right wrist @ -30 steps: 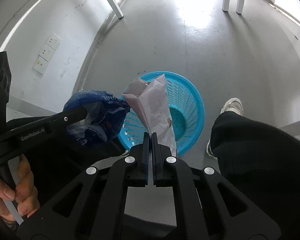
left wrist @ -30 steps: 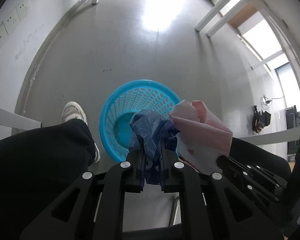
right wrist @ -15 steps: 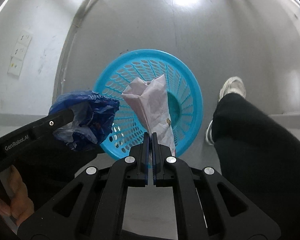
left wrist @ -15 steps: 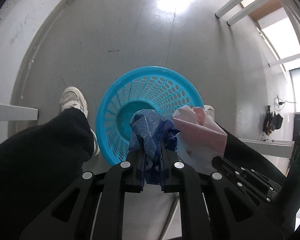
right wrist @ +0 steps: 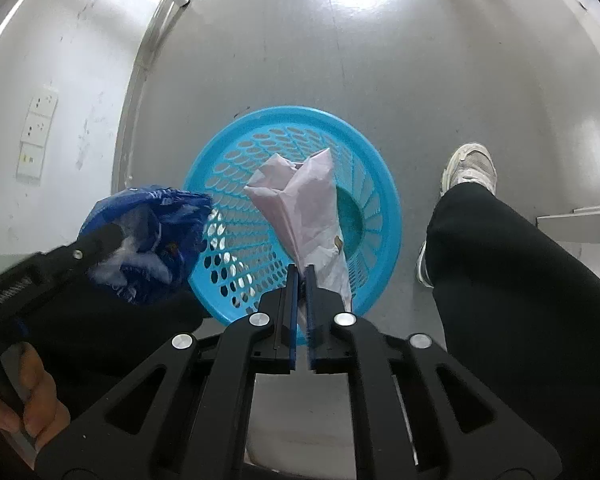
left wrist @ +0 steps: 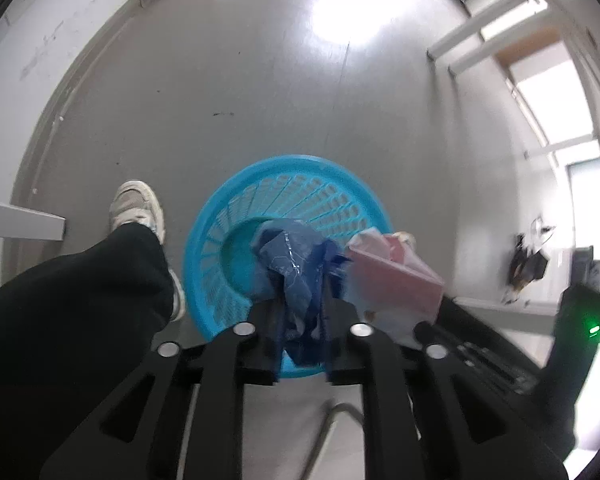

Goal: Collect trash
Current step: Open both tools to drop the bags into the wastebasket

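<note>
Both of my grippers have sunk closer to the round blue plastic mesh basket [right wrist: 296,208] since a second ago, and their jaws, then clamped tight, are now parting. Between the opening fingers of my left gripper [left wrist: 302,332] hangs the crumpled dark-blue plastic bag [left wrist: 296,276]; the gap is moderate and the film sits loosely in it, seemingly about to slip. My right gripper [right wrist: 299,312] shows only a narrow slit, opening too, with the lower end of the crumpled pale-pink paper wrapper [right wrist: 304,212] between the blue pads; whether they press on it I cannot tell.

Each piece hangs over the basket's mouth, the bag toward its near-left side, the wrapper nearer the middle. Either side of the basket on the grey floor [right wrist: 340,60] stand my black trouser legs [right wrist: 520,300] and pale sneakers [right wrist: 470,168].

I judge both pieces very light and soft. The bag is limp, slick film that will drape and may cling to a pad; pinch it at a bunched fold. The paper is stiffer and keeps its creases, so it should drop cleanly; grip it at its narrow twisted end. Its long axis runs straight away from my fingers, its wider crumpled end pointing down into the basket. The bag has no clear axis, just a wad with a tail trailing back through the fingers.
</note>
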A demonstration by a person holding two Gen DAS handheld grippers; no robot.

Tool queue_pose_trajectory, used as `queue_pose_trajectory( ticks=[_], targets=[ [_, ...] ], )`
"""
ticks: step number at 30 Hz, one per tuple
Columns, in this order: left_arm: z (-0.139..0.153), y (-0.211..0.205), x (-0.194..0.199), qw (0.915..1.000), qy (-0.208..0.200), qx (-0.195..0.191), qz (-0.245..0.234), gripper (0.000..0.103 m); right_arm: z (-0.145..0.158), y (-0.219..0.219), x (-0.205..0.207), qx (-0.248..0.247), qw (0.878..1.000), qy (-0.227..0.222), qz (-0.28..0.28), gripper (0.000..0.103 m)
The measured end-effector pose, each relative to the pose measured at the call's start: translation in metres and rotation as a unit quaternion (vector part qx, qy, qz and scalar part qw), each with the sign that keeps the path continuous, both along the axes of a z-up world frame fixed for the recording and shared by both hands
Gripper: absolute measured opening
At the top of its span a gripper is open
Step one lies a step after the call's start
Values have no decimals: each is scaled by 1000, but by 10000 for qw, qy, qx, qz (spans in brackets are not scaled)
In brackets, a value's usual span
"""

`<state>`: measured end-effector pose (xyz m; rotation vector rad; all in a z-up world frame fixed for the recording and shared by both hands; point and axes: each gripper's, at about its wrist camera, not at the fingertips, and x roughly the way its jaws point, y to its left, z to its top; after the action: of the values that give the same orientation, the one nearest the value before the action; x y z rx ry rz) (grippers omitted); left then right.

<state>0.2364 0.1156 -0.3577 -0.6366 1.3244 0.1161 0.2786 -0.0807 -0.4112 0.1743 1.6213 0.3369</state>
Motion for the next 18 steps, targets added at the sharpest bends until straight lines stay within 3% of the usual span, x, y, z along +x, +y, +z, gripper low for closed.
queue_pose_trajectory(
  ticks=[1, 4, 10, 18],
  targets=[
    [3, 2, -1, 10000, -64, -29, 51, 37, -2, -4, 0, 47, 9999, 63, -117, 24],
    [6, 2, -5, 9999, -103, 84, 54, 40, -2, -6, 0, 80, 9996, 164, -210, 25],
    [10, -1, -10, 9998, 10, 217, -45, 43, 15, -1, -5, -54, 9999, -98, -17, 36],
    [21, -10, -23, 9985, -73, 446, -295, 52, 42, 0, -21, -25, 9992, -351, 186, 39]
  ],
)
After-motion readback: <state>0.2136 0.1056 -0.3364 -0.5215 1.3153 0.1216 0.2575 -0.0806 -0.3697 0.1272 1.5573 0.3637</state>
